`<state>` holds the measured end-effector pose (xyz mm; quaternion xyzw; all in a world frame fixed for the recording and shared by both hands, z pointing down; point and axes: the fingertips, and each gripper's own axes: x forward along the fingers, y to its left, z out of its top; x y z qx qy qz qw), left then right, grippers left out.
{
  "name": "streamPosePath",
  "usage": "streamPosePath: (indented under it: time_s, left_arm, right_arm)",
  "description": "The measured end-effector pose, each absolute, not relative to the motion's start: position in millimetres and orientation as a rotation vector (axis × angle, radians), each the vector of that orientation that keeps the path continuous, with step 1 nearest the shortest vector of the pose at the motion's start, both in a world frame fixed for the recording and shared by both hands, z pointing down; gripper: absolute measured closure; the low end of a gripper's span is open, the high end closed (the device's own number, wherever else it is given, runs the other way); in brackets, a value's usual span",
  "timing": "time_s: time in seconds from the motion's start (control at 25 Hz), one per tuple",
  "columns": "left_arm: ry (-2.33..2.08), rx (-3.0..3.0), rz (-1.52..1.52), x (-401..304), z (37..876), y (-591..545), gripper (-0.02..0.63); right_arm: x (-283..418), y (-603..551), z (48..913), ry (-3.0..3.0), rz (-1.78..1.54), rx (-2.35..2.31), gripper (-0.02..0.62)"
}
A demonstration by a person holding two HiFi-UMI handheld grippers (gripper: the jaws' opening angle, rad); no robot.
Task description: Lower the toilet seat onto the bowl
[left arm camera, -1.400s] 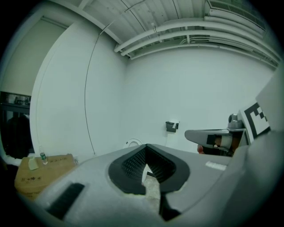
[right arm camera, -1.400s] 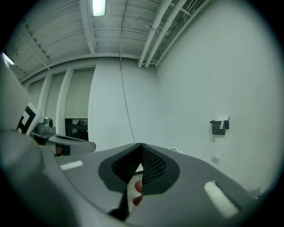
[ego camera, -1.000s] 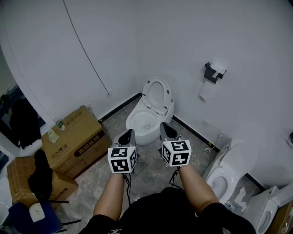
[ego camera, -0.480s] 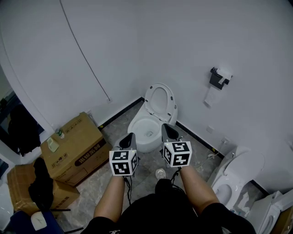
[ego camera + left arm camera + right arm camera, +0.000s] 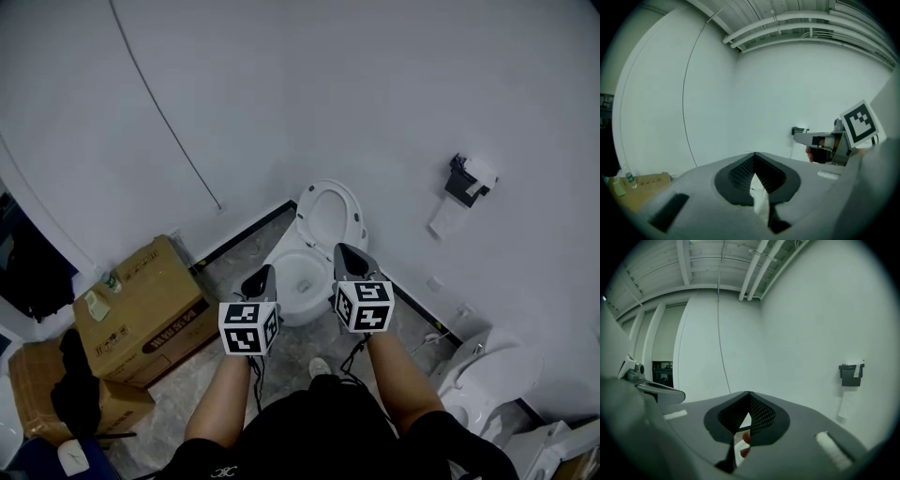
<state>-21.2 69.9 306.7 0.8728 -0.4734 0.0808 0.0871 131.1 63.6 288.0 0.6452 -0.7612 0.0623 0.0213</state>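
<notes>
A white toilet stands in the room's corner, its bowl [image 5: 298,274] open. The seat [image 5: 330,214] and lid are raised and lean back against the wall. In the head view both grippers are held side by side in front of the bowl, clear of it. My left gripper [image 5: 260,278] has its jaws together with nothing between them, its tips over the bowl's near left rim. My right gripper [image 5: 350,256] is also shut and empty, near the bowl's right side below the seat. The gripper views show only shut jaw tips [image 5: 754,155] [image 5: 749,395] against white walls.
Cardboard boxes [image 5: 141,309] sit on the floor at the left, a small bottle [image 5: 112,279] on one. A black paper holder [image 5: 465,181] hangs on the right wall. A second toilet [image 5: 487,375] stands at the lower right. A thin cable [image 5: 159,112] runs down the left wall.
The toilet has drawn nearer and lower in the head view as the person stepped toward it. Both grippers stayed shut and side by side, now closer to the bowl.
</notes>
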Motion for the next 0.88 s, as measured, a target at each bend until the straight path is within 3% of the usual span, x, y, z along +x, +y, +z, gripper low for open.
streamPosePath:
  time_s: [0.88]
  left_arm:
    - [-1.481, 2.451, 0.309, 54, 333, -128, 0.598]
  right_arm:
    - [227, -166, 343, -2.298, 0.297, 1.88, 0.591]
